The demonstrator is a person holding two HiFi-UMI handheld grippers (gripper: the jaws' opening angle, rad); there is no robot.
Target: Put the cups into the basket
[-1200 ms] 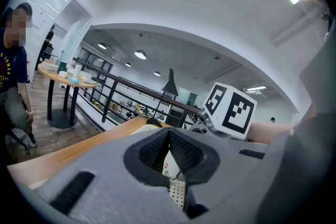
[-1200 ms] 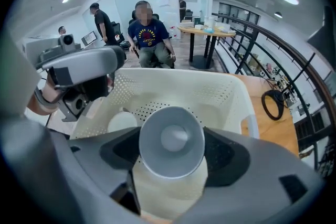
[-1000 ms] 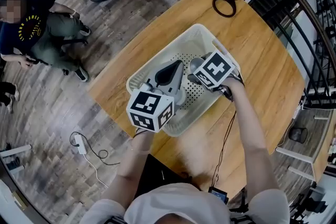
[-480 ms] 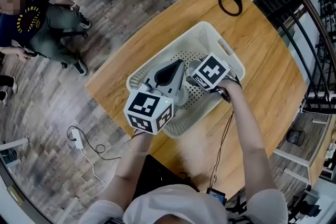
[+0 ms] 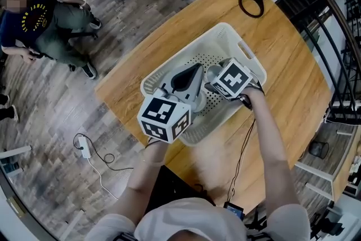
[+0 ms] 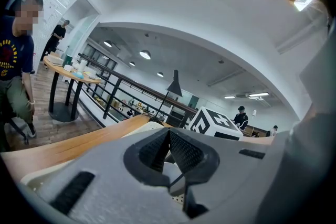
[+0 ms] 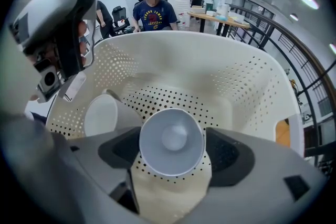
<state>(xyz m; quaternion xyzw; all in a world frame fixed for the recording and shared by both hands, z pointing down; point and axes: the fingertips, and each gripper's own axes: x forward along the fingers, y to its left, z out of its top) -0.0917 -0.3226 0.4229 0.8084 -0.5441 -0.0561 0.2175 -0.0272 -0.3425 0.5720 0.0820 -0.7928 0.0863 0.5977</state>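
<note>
One pale cup (image 7: 171,136) is grasped by the right claw (image 7: 173,150) inside the white basket (image 7: 252,86) on the counter (image 5: 282,65). The left claw (image 6: 168,149) is clenched, empty. A second cup (image 7: 101,115) lies nearby.

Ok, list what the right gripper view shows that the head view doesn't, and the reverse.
Right gripper view only: the inside of the cup held between the right gripper's jaws, and a second cup lying beside it. Head view only: the table, a coiled cable, the floor. Both: the basket and a seated person.
</note>
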